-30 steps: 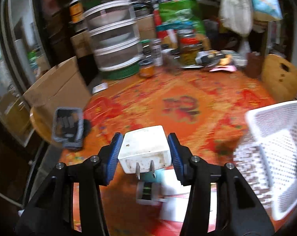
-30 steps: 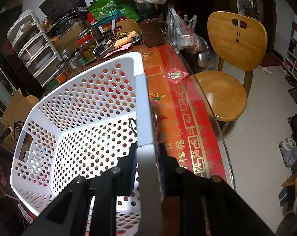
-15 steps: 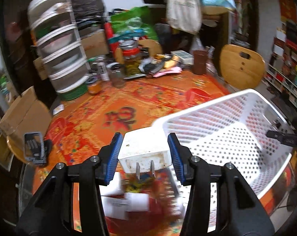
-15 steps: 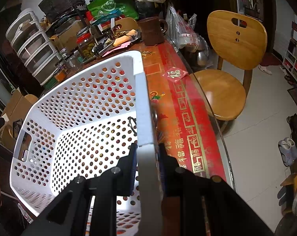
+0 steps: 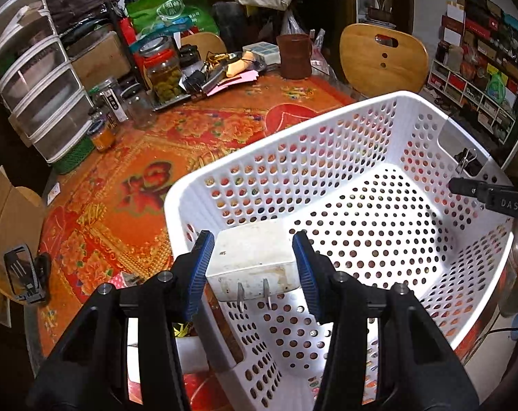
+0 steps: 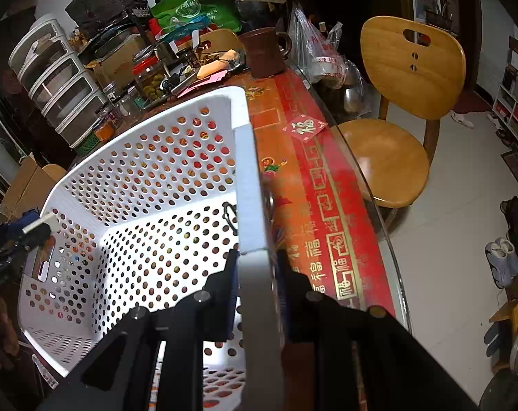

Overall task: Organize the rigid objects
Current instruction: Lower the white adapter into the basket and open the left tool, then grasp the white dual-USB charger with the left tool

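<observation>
The left gripper (image 5: 252,267) hovers over the white basket's (image 5: 344,126) near corner, jaws clamped on a white plug adapter (image 5: 252,250), prongs facing back. The right gripper (image 6: 255,294) pinches the basket's rim.

basket interior (image 5: 378,226): open, bare floor.
near rim (image 5: 204,311): blocks low entry.
far table (image 5: 163,78): crowded with jars (image 5: 163,68), mug (image 5: 294,56).

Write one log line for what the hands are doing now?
left gripper: holds plug over basket | right gripper: grips basket rim
</observation>
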Motion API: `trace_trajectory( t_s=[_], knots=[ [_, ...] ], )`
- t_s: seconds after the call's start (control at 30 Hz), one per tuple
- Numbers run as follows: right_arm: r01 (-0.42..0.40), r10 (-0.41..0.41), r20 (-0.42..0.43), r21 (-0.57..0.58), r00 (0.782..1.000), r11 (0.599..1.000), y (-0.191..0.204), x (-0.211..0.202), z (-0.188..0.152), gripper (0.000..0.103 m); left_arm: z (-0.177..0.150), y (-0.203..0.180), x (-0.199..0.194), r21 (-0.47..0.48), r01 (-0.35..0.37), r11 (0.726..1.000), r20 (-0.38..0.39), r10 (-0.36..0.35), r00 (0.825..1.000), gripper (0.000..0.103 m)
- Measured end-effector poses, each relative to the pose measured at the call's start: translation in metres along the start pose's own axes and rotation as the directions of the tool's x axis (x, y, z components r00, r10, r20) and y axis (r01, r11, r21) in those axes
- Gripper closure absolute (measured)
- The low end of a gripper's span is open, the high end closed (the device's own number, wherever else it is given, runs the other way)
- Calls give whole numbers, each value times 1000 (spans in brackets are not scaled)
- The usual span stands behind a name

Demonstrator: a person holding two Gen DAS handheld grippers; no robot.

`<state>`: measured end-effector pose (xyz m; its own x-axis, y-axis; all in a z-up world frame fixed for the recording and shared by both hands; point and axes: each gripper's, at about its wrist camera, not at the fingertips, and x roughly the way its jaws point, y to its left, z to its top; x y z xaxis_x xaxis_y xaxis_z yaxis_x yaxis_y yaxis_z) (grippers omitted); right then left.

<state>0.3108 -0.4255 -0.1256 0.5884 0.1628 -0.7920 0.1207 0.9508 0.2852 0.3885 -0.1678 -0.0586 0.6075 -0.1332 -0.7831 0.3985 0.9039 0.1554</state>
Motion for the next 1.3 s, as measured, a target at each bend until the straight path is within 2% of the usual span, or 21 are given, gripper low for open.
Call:
trace_trajectory(
  t_s=[0.17,0.27,0.33,0.37,0.4,0.5,0.57,0.7,0.83,0.93,1.0,1.13,1.2,1.3],
  knots=[
    [6,-6,-2,0,1000,1000,1,0,1,84,-5,1,19,5,41,999,-63,-41,997,57],
    [8,-8,-2,0,1000,1000,0,0,1,84,-6,-2,19,11,47,999,-56,-47,997,56],
    [9,-9,-3,0,1000,1000,0,0,1,84,-7,0,16,6,78,997,-47,-78,996,43],
    [10,-10,-4,0,1000,1000,0,0,1,84,-8,0,13,13,76,997,-31,-75,997,25],
    [10,-10,-5,0,1000,1000,1,1,1,84,-8,-1,9,21,79,997,-14,-79,997,17],
    [14,-14,-5,-2,1000,1000,2,2,1,84,-14,2,-8,27,63,998,38,-64,997,8],
    [14,-14,-5,-2,1000,1000,2,2,1,84,-19,9,-20,12,71,997,71,-71,995,6],
    [14,-14,-5,-4,1000,1000,3,3,1,84,-36,44,-50,-66,93,994,134,-83,987,4],
    [13,-13,-7,-9,1000,1000,3,2,1,84,-61,98,-65,-140,19,990,148,1,989,2],
    [15,-15,-7,-10,1000,1000,3,2,1,84,-84,153,-54,-231,-58,971,100,83,991,1],
    [13,-14,-8,-12,1000,1000,4,2,1,84,-103,195,-32,-300,-119,946,21,131,991,1],
    [15,-15,-7,-15,1000,1000,5,2,1,84,-141,252,10,-408,-126,904,-106,90,990,2],
    [14,-14,-8,-15,1000,1000,5,2,1,84,-156,261,24,-431,-122,894,-136,69,988,3],
    [16,-16,-9,-17,1000,1000,5,2,1,84,-168,261,28,-429,-108,897,-132,56,990,4]
  ],
)
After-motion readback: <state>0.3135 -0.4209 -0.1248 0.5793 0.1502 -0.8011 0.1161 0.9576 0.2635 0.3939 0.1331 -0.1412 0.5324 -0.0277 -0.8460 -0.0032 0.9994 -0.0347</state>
